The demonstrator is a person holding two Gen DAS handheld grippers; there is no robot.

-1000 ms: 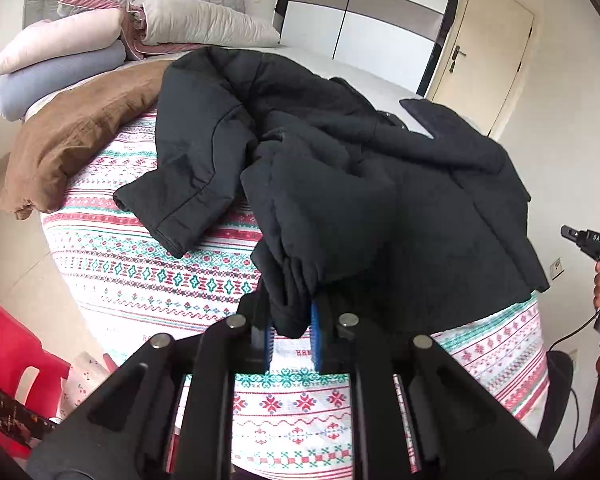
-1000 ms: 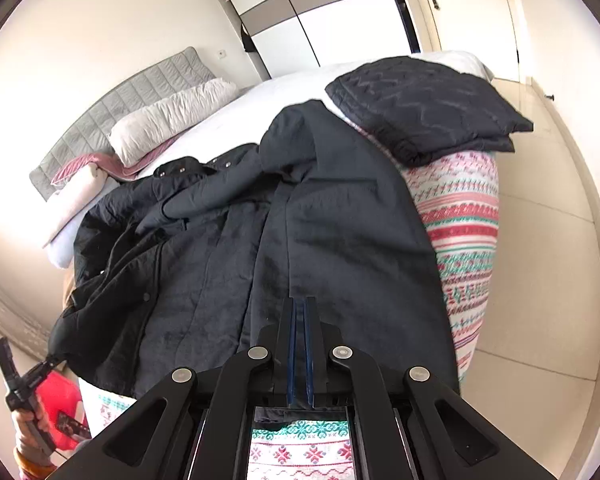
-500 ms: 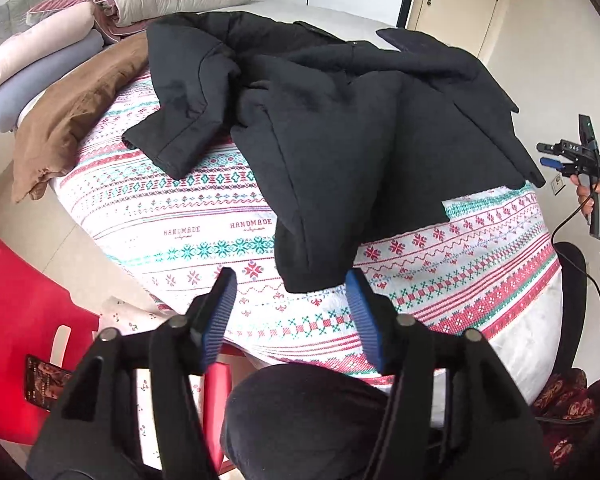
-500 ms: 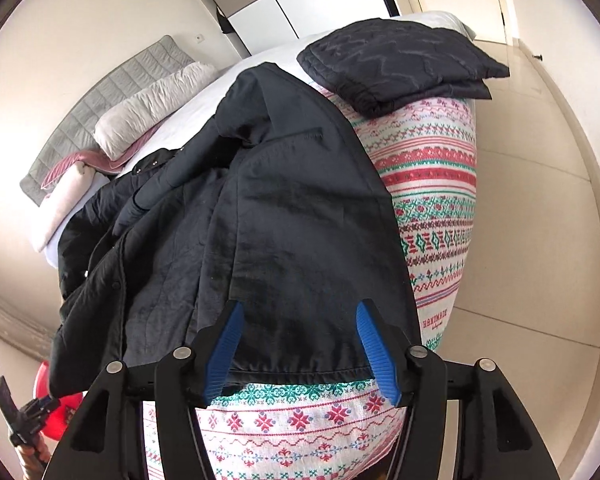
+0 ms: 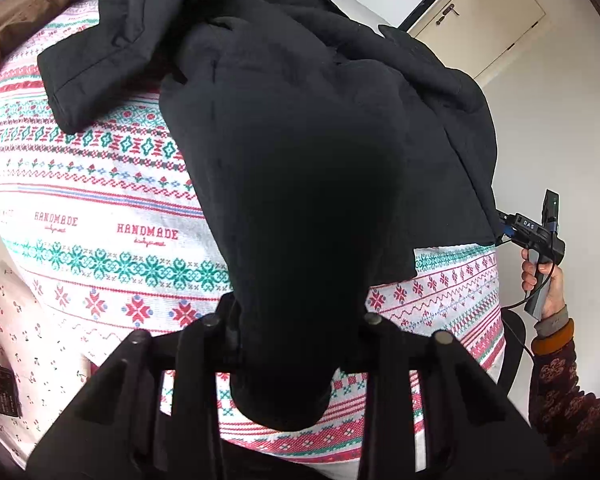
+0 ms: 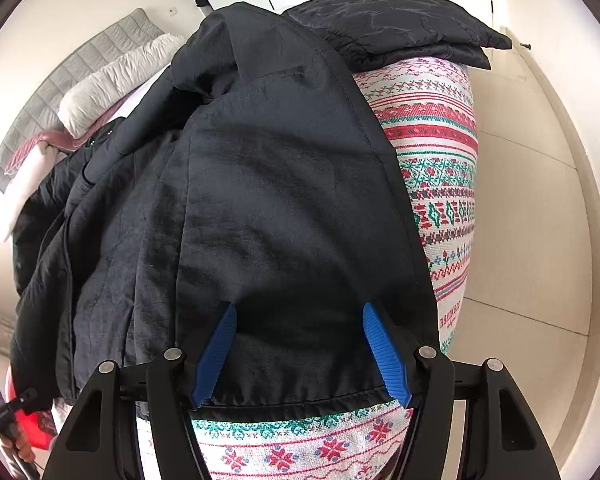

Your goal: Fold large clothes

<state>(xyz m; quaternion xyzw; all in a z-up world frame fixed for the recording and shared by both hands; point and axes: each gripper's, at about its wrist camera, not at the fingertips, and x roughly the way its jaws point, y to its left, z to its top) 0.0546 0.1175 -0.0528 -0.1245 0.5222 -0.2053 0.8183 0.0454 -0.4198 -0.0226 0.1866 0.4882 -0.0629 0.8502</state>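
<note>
Across a bed (image 6: 432, 128) with a patterned cover lies a black coat (image 6: 280, 200), its hem overhanging the near edge, where the left gripper (image 5: 296, 344) is closing on a dangling fold and the right gripper (image 6: 300, 356), jaws apart and narrowing, straddles the hem, seemingly to lift both corners for folding.

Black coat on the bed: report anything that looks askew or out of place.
The black coat lies bunched and crooked, one sleeve flung sideways, its hem hanging over the edge of the patterned bedspread. Nothing looks damaged.
</note>
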